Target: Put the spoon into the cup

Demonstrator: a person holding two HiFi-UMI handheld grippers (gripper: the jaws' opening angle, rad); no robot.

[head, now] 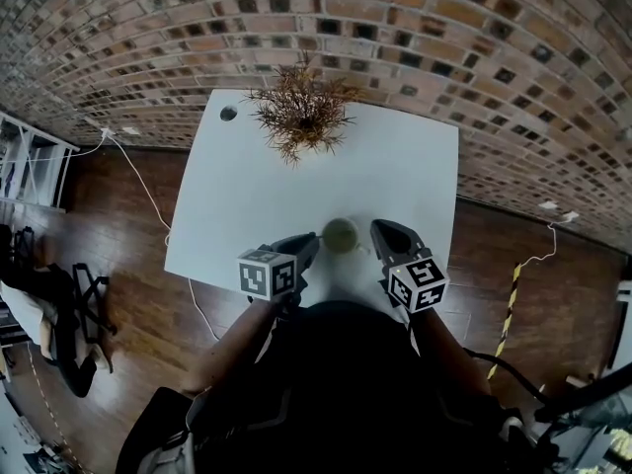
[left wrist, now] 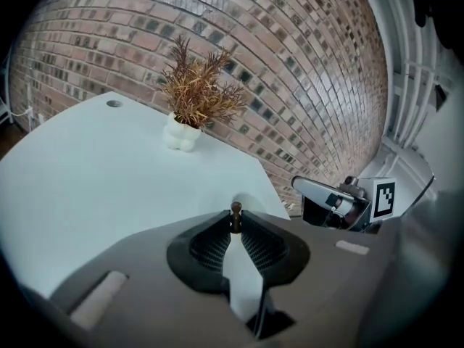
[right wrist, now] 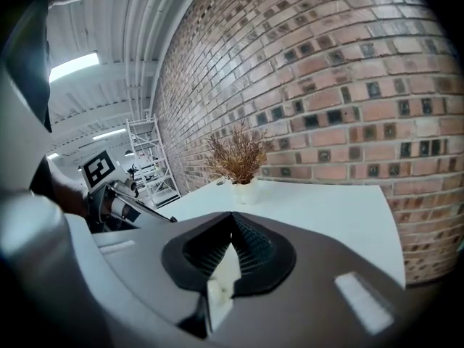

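Two grippers, one cup, one spoon and one table, listed as we find them.

1. Left gripper (left wrist: pixel 235 222): the jaws are drawn narrow and clamped at their tips on the spoon (left wrist: pixel 235 210). We see only a thin brown stem with a round knob rising just past the tips. The rest lies hidden behind the jaws, so we cannot tell whether its lower end reaches the cup.

2. Right gripper (right wrist: pixel 232 222): the jaws are closed tip to tip, with nothing between them.

3. Cup (head: pixel 341 235): small, round, greenish and upright. It stands between the two grippers, just right of the left gripper's tips and just left of the right gripper's tips. We cannot tell whether either gripper touches it.

4. Table (head: pixel 247 196): white, lying under both grippers. It has a round cable hole (head: pixel 228 114) at the far corner, well ahead and to the left of the left gripper.

5. Dried plant (head: pixel 301 117): brown sprigs in a white pot (left wrist: pixel 181 135). It stands well ahead of both grippers at the table's far edge, against the brick wall (head: pixel 474 28).
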